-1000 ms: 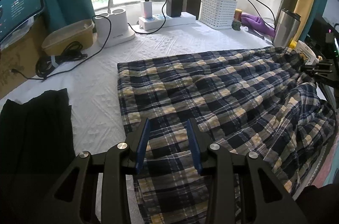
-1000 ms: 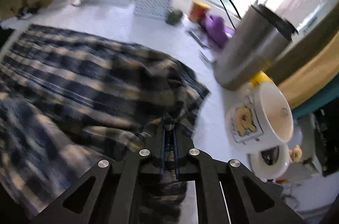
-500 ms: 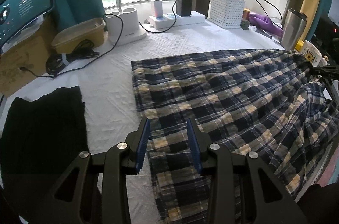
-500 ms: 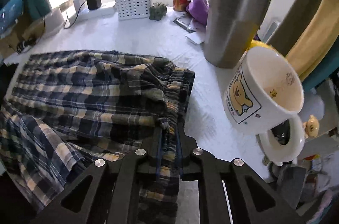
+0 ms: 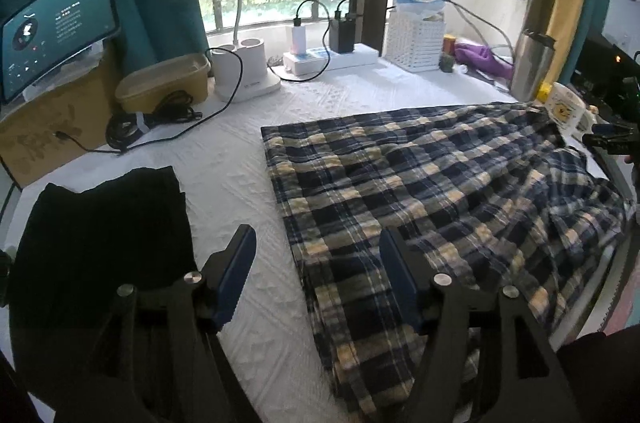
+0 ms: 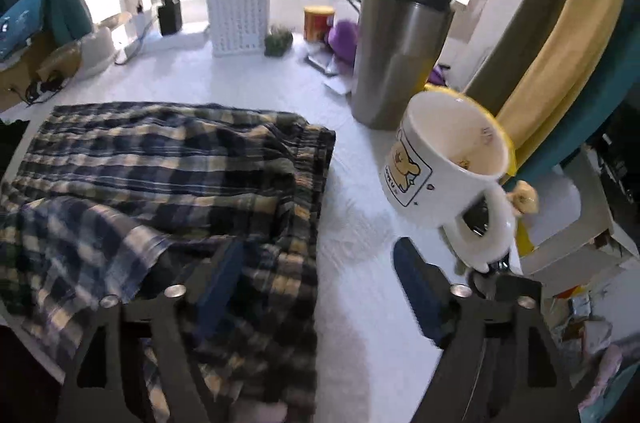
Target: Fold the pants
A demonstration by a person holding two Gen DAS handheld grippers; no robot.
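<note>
Blue and yellow plaid pants [image 5: 432,191] lie spread on the white cloth, folded lengthwise, with the leg ends at the left and the waistband [image 6: 308,167] at the right. My left gripper [image 5: 316,259] is open and empty, above the near left edge of the pants. My right gripper [image 6: 316,263] is open and empty, over the waistband end, with its left finger above the fabric. The right gripper also shows at the right edge of the left wrist view [image 5: 608,139].
A black folded garment [image 5: 100,231] lies at the left. A bear mug [image 6: 448,167] and a steel tumbler [image 6: 396,59] stand close to the waistband. A white basket [image 5: 418,41], power strip [image 5: 332,57], cables [image 5: 148,123], yellow tub [image 5: 164,83] and monitor [image 5: 56,27] line the back.
Both grippers have opened. The right one let go of the waistband, which now lies on the cloth. The left gripper has drawn back and to the left.
</note>
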